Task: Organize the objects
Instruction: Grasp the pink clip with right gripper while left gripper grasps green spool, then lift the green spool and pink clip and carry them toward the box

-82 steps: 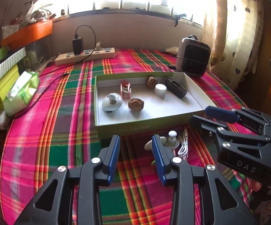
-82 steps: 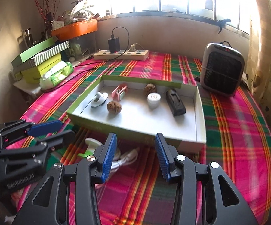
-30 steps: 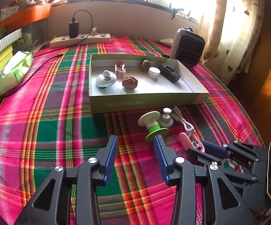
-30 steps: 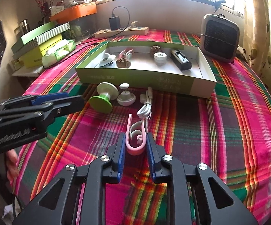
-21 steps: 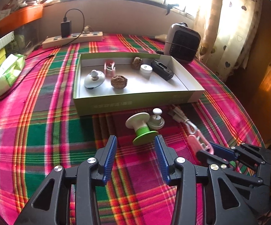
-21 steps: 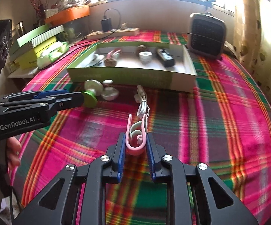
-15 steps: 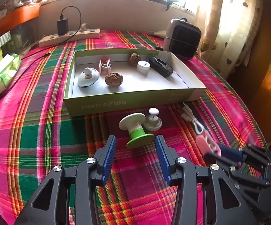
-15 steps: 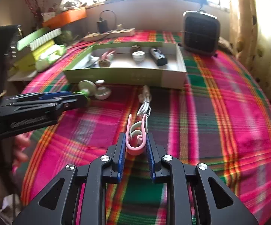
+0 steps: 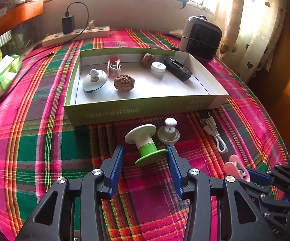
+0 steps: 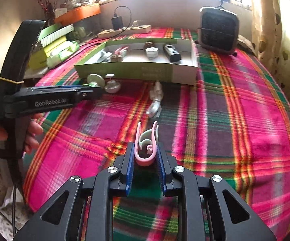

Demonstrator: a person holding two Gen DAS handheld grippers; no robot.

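Observation:
A green and white box tray [image 9: 145, 108] on the plaid cloth holds a white lid, a pink clip, two walnuts, a small white jar and a black device. In front of it lie a green-and-white spool [image 9: 145, 143], a white knob [image 9: 169, 133] and a white cable [image 9: 215, 134]. My left gripper [image 9: 146, 165] is open, its fingers either side of the spool's green base. My right gripper [image 10: 146, 160] is shut on a pink clip [image 10: 146, 144], held above the cloth, also seen in the left wrist view [image 9: 237, 169].
A dark heater [image 9: 201, 38] stands behind the tray's right corner. A power strip [image 9: 76, 37] with a charger lies at the back. Green boxes and a tissue pack [image 9: 0, 76] sit at the left. The table edge curves at the right.
My right gripper closed on the pink clip and lifted it off the cloth. My left gripper moved forward so its fingers flank the spool.

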